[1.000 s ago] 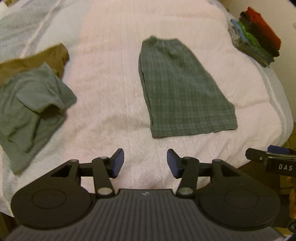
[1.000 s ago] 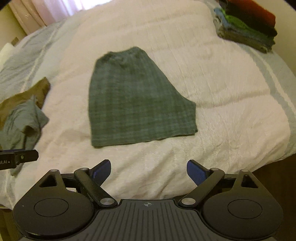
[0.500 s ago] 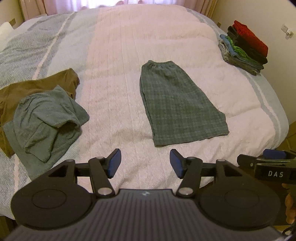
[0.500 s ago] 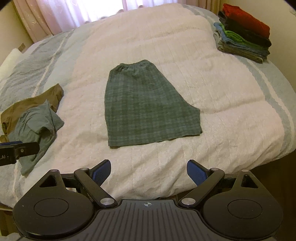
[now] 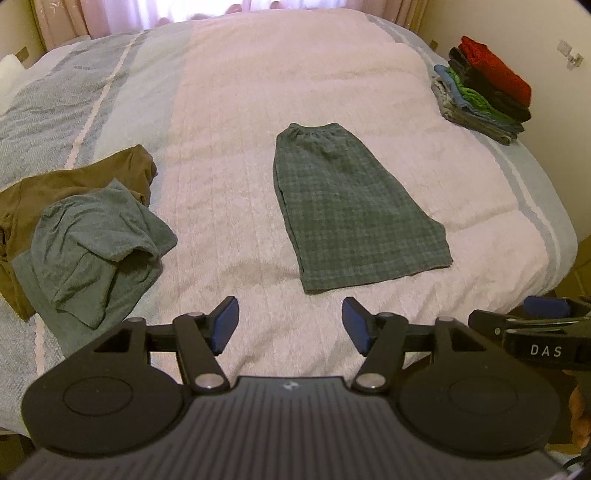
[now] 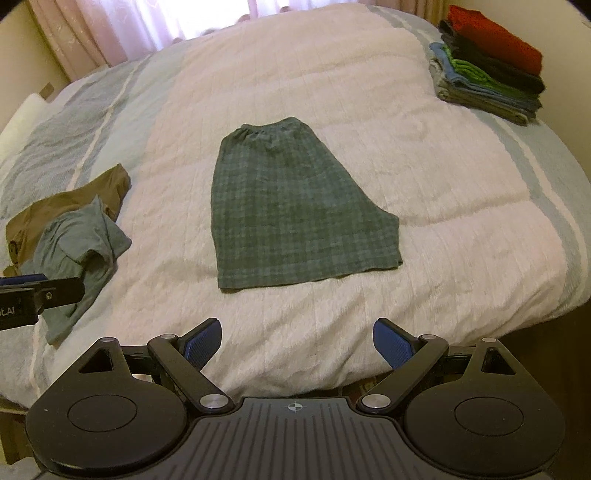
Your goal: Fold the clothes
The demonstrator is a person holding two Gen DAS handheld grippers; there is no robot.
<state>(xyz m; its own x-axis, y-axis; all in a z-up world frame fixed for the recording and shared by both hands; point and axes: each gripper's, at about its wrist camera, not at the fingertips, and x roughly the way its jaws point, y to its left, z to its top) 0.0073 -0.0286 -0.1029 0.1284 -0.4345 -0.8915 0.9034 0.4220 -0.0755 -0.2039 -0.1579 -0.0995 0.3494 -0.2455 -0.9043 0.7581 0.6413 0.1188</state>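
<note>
Green plaid shorts (image 5: 351, 206) (image 6: 295, 218), folded in half lengthwise, lie flat in the middle of the bed, waistband at the far end. My left gripper (image 5: 290, 325) hangs open above the bed's near edge, short of the shorts' hem and holding nothing. My right gripper (image 6: 295, 343) is also open and empty, over the near edge below the hem. A crumpled grey-green shirt (image 5: 92, 247) (image 6: 79, 251) lies on a brown garment (image 5: 74, 177) (image 6: 70, 203) at the left.
A stack of folded clothes (image 5: 484, 92) (image 6: 487, 66), red on top, sits at the bed's far right corner by the wall. The white quilt (image 5: 280, 74) (image 6: 295, 74) covers the bed. Pink curtains (image 6: 92, 29) hang behind.
Both grippers have pulled back and up from the bed, so the shorts look smaller and farther off. The left gripper's fingers have spread a little wider. The clothes have not moved.
</note>
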